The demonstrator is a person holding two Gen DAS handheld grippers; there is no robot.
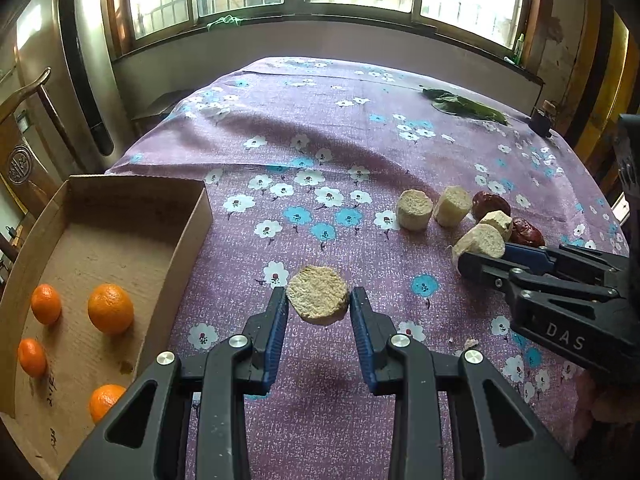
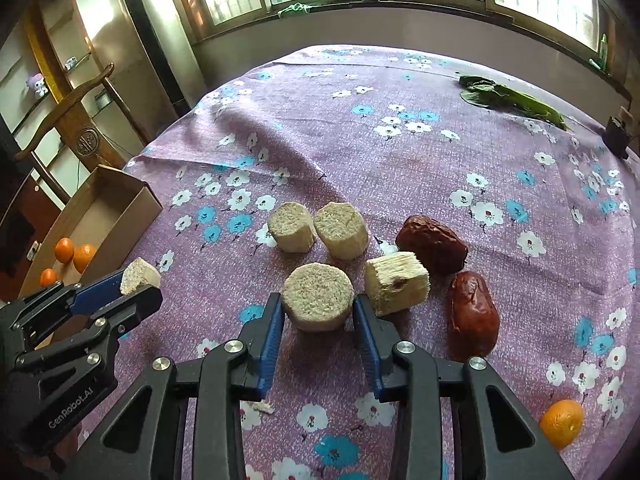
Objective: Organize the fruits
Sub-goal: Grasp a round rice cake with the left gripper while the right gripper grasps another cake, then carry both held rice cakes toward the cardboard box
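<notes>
- Left wrist view showed the left gripper (image 1: 319,304) clamped on one pale, fibrous cane chunk (image 1: 318,300), a short round disc with a rough cut face, held above the cloth.
- Right wrist view showed the right gripper (image 2: 318,306) with its blue ribbed pads pressed on either side of a second round chunk (image 2: 317,300), which sat on the tablecloth (image 2: 360,152); no earlier picture was there to judge its movement.
- Pale chunks counted six in all: the two gripped ones, two upright cylinders (image 2: 291,227) (image 2: 341,229) just beyond the right gripper, touching each other, one squarish block (image 2: 396,282) with splintery sides just right of that gripper, and no more that I could find.
- Correction by count: that made five chunks, not six.
- Two dark red dried dates (image 2: 432,243) (image 2: 474,316), wrinkled and glossy, lay right of the block, one farther, one nearer.
- Four oranges (image 1: 110,308) (image 1: 46,304) (image 1: 32,357) (image 1: 105,400), smooth and round, sat apart in a shallow brown cardboard box (image 1: 192,216) at the left edge of the table.
- One more orange (image 2: 561,423) lay on the cloth near the right, well apart from the box.
- One bunch of green leaves (image 2: 512,98) lay far right.
- Cloth was purple with white and blue printed flowers, creased in soft folds.
</notes>
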